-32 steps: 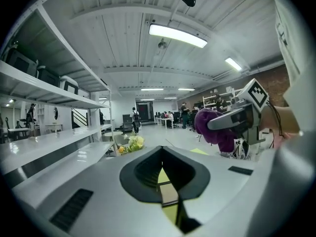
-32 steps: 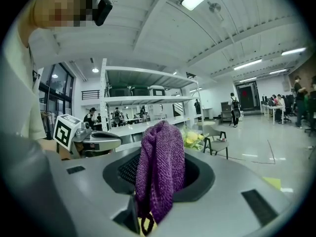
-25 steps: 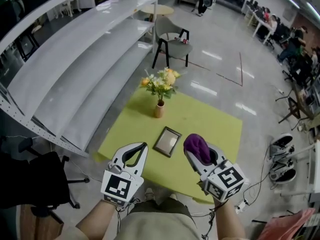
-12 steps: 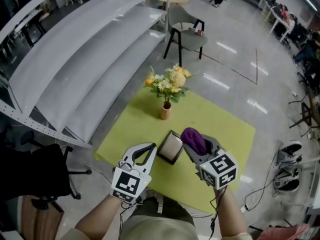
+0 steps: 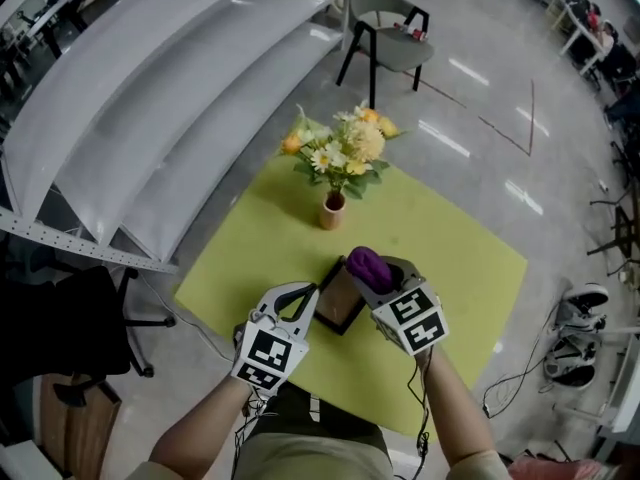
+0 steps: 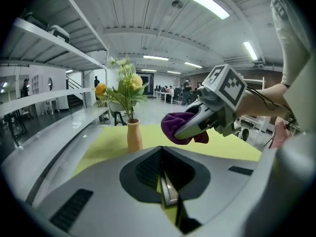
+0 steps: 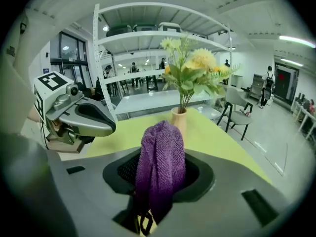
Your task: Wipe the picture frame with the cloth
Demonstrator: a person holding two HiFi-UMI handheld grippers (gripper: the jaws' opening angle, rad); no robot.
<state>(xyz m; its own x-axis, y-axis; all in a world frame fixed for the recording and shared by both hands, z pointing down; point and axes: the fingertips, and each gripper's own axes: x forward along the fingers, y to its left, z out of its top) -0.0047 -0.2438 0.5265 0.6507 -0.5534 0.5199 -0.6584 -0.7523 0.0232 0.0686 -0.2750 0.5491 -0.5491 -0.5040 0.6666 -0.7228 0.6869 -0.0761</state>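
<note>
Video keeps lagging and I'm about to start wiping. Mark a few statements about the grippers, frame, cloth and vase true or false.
1. The right gripper holds the purple cloth. True.
2. The picture frame lies flat and untouched. False: the left gripper is shut on its edge and holds it tilted up.
3. The vase stands on the green table, beyond the frame. True.
4. The cloth drapes over the vase. False: it sits in the right gripper's jaws.
</note>
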